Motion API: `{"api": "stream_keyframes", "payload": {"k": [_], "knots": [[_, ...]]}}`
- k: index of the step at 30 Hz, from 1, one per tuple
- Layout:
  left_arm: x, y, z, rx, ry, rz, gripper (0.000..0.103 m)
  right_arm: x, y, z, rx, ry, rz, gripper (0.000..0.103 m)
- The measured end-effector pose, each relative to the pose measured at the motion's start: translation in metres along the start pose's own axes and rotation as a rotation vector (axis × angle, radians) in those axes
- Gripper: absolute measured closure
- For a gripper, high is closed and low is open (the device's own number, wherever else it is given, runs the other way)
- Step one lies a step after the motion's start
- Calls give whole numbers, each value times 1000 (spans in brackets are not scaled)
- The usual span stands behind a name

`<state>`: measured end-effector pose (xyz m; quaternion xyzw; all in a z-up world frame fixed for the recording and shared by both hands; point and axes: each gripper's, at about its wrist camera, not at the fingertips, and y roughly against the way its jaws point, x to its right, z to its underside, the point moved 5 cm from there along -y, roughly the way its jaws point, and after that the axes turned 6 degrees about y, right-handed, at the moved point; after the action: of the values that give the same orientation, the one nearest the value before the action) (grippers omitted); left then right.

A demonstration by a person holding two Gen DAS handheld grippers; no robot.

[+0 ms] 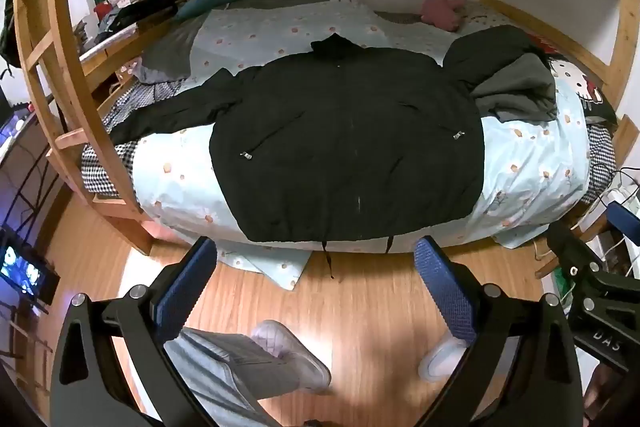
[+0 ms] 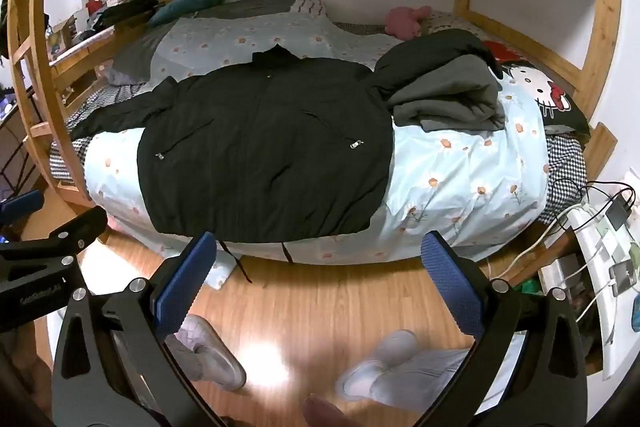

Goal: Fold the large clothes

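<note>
Black jacket [image 1: 344, 143] lies flat on the bed [image 1: 532, 163]; both tools, left [image 1: 316, 287] and right [image 2: 320, 279], hang open, empty. Probably soft, slippery; grip the sleeve [image 1: 176, 111] or hem.

left gripper [image 1: 316, 247]: black frame, 2 blue textured pads, silver screws
right gripper [image 2: 320, 243]: same build
legs: grey trousers [image 1: 224, 367], pale slippers [image 2: 212, 351]

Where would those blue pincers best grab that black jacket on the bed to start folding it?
Probably the outstretched sleeve of the black jacket, near its cuff end, coming from the bed's front edge. It lies flat and spread out to the side, free of the body, so it can be lifted and folded across the chest. The other sleeve is bunched near the grey garment, so it is harder to reach. Both the left gripper and right gripper are open.
</note>
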<state>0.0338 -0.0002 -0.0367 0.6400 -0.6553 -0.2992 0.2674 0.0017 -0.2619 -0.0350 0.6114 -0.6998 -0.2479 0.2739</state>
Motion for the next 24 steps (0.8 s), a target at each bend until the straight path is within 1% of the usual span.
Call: {"api": "stream_keyframes", "payload": {"k": [1, 11, 15, 20, 24], "knots": [[0, 0, 0, -3, 10, 9, 6, 1, 0, 0, 0, 1, 5, 3], [-2, 0, -1, -4, 7, 1, 6, 3, 0, 0, 3, 6, 4, 3], [-3, 2, 2, 0, 1, -13, 6, 4, 2, 1, 0, -18, -39, 3], [-8, -1, 5, -1, -4, -15, 6, 4, 3, 0, -1, -14, -37, 3], [-5, -1, 3, -1, -5, -26, 6, 3, 2, 1, -1, -14, -35, 3]]}}
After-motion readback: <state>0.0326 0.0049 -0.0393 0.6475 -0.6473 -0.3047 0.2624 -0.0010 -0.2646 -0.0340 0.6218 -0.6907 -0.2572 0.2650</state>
